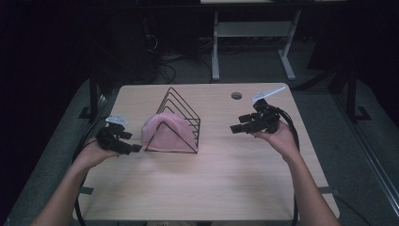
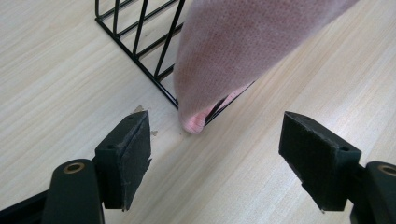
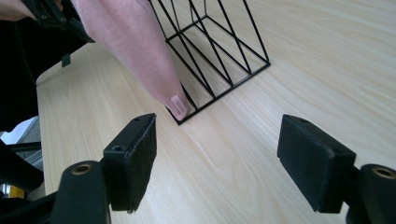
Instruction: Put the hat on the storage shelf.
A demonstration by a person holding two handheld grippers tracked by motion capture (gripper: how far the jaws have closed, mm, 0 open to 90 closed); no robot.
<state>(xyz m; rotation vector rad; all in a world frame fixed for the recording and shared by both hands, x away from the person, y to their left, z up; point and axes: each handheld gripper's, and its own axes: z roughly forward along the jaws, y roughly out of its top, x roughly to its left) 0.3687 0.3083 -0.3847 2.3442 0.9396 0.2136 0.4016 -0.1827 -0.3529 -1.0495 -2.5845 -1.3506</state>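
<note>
- Pink knitted cloth [image 1: 162, 133] is draped over the near end of a black wire rack of triangular frames [image 1: 181, 117], which stands on the pale wood-grain table [image 1: 226, 174], left of its middle.
- In the left gripper view, the cloth's [image 2: 243, 51] lower tip hangs down past the rack's [image 2: 140, 46] base corner to the tabletop [image 2: 60, 84].
- Left gripper [image 1: 134, 149] sits low just beside the cloth's left edge; its jaws stand wide apart with nothing between them, the cloth's tip just ahead of the gap.
- Right gripper [image 1: 237, 126] hovers above the table, well apart from the rack on its right side, pointing towards it; its jaws are also spread wide and empty.
- In the right gripper view, a small pale label [image 3: 178, 104] shows on the cloth [image 3: 135, 42] near the rack's [image 3: 219, 56] bottom corner.
</note>
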